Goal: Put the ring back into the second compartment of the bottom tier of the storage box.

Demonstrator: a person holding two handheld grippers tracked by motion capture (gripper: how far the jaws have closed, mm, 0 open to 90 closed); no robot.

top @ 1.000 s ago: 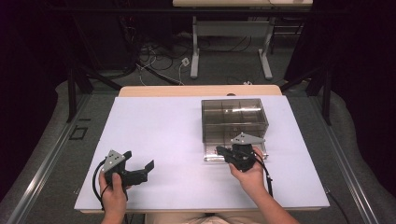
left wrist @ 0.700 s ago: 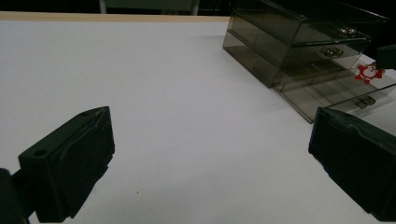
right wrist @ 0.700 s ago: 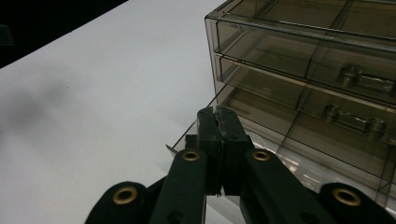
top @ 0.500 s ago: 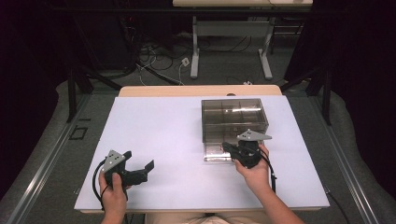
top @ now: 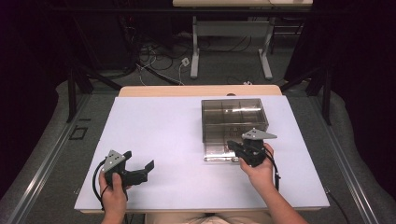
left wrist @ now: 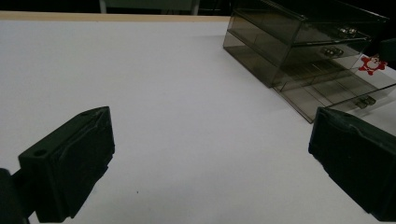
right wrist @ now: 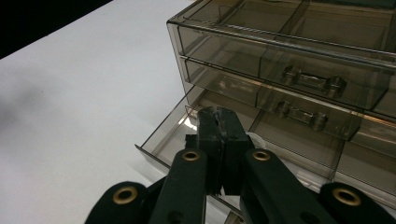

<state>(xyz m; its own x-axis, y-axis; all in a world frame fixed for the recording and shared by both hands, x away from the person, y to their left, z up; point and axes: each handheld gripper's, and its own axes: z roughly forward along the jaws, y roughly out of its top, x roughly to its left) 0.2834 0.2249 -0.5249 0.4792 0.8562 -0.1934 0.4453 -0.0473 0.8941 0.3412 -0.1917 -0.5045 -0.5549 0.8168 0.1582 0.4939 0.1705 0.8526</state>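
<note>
The smoky drawer box [top: 235, 116] sits on the white table [top: 159, 126], bottom drawer [right wrist: 177, 133] pulled out. The right gripper [right wrist: 218, 126], jaws clenched together, hovers over that drawer. The left gripper [top: 140, 169], jaws released, rests left of the box. Its view shows a Santa sticker [left wrist: 371, 64] by the box.

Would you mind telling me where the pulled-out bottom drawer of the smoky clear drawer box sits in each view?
High view: the open bottom drawer lies right of centre, jutting toward the person under the right gripper.
Left gripper view: it is at the right edge, in the upper half, beside a red Santa sticker.
Right gripper view: it is at centre, under the shut jaws.
Shared landmark: the drawer box.
</note>
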